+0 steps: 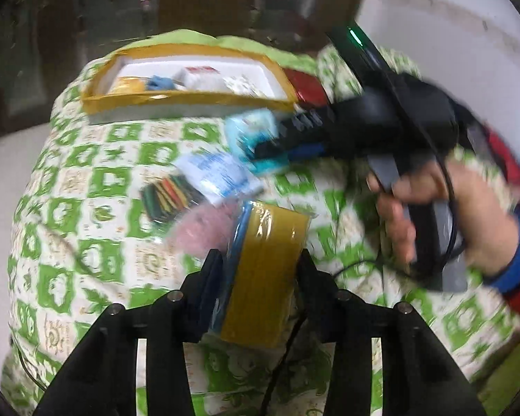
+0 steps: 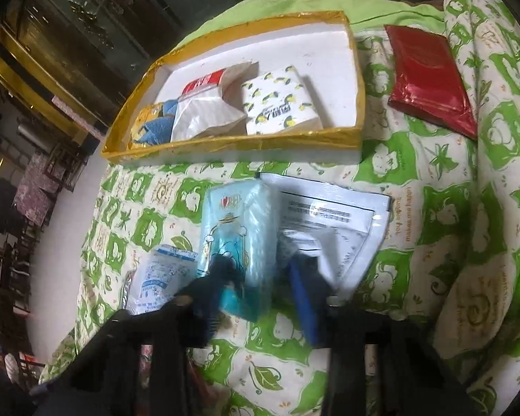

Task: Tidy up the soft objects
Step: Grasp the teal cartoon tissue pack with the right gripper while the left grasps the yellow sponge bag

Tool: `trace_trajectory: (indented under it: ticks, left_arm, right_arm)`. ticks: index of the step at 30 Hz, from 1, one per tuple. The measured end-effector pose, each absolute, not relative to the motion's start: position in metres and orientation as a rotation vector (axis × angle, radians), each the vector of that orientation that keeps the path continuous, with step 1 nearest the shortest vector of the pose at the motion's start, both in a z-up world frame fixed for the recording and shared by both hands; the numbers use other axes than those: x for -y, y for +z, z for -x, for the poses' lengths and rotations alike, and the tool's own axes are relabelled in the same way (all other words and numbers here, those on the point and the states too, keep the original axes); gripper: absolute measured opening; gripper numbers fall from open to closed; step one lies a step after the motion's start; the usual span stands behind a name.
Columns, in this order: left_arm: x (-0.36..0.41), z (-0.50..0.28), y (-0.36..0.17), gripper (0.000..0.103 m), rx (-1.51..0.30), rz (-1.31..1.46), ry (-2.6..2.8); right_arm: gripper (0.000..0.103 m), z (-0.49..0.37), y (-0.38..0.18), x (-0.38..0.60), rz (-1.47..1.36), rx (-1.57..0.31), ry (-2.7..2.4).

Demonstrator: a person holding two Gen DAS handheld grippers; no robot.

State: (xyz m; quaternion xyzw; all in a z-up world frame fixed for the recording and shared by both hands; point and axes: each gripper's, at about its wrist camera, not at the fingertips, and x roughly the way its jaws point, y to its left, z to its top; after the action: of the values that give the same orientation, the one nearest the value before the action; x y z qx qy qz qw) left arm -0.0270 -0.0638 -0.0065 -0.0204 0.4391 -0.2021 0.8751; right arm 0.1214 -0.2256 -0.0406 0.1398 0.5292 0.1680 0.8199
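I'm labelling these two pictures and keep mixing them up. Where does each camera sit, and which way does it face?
Left wrist: on the left tool, looking down over its fingers at the yellow pack on the quilt; the right tool and the hand holding it show.
Right wrist: on the right tool, looking down at the light blue pack; only its own fingers show.
Shared: the yellow-rimmed tray, the light blue pack and the quilt.

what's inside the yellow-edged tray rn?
Yellow-edged tray holds a lemon-print tissue pack, a white packet with a red top and a blue-yellow soft item, partly hidden behind the front wall.
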Motion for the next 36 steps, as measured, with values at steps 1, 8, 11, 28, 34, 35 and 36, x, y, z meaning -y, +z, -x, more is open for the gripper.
trace_trajectory:
  ticks: [1,8,11,28,34,35,36]
  left_arm:
    - [0.056,0.025,-0.004,0.042,-0.907,0.065,-0.397]
    - [-0.004,0.013,0.0,0.04,-0.89,0.216,-0.203]
    - [-0.024,0.005,-0.008,0.04,-0.911,0.306,-0.183]
    - [-0.004,-0.024,-0.032,0.042,-0.977,0.243,-0.107]
    - [-0.004,-0.008,-0.032,0.043,-1.022,0.204,-0.076]
    - [-0.007,-0.006,-0.033,0.043,-1.025,0.217,-0.073]
    - [-0.01,-0.005,-0.035,0.043,-1.026,0.236,-0.073]
  right_arm:
    - [0.031,-0.121,-0.041,0.227,-0.304,-1.128,0.362]
    - [0.015,-0.103,-0.031,0.238,-0.34,-1.132,0.443]
    - [0.014,-0.092,-0.025,0.242,-0.346,-1.141,0.461]
    - [0.021,-0.101,-0.044,0.238,-0.386,-1.146,0.428]
    - [0.031,-0.103,-0.05,0.239,-0.422,-1.151,0.437]
    - [0.031,-0.104,-0.051,0.237,-0.407,-1.15,0.433]
    - [0.031,-0.104,-0.051,0.236,-0.396,-1.149,0.432]
